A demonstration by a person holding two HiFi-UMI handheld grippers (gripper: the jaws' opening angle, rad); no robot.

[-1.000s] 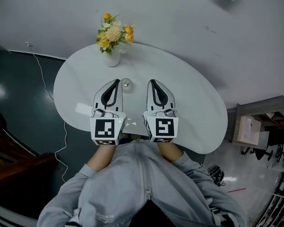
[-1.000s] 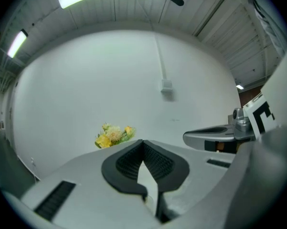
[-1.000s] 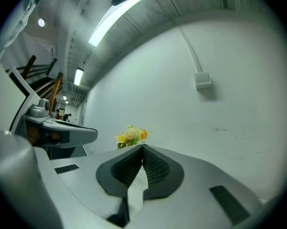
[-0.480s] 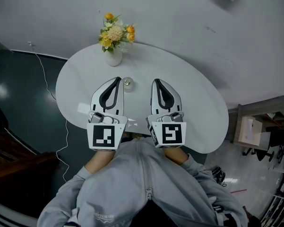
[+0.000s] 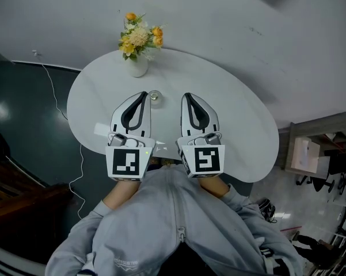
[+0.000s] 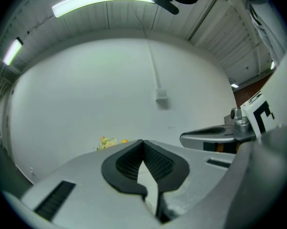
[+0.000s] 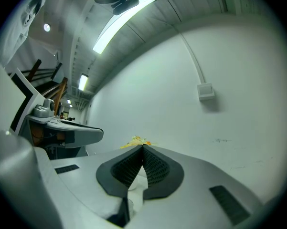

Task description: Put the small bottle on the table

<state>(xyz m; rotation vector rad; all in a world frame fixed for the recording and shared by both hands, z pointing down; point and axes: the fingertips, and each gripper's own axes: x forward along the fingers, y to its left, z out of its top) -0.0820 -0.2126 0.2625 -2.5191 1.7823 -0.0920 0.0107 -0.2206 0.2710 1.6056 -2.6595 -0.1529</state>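
White table [image 5: 242, 137] by a pale wall [image 5: 230, 16] and dark floor [image 5: 23, 114]; left gripper [image 5: 143, 94], right gripper [image 5: 186, 95]: jaws closed, empty.

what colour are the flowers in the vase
The flowers are yellow, orange and cream with green leaves; clearest in the head view.

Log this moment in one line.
left gripper: shut, empty | right gripper: shut, empty | small bottle: on table, between gripper tips, nearer left | flower vase: table's far edge
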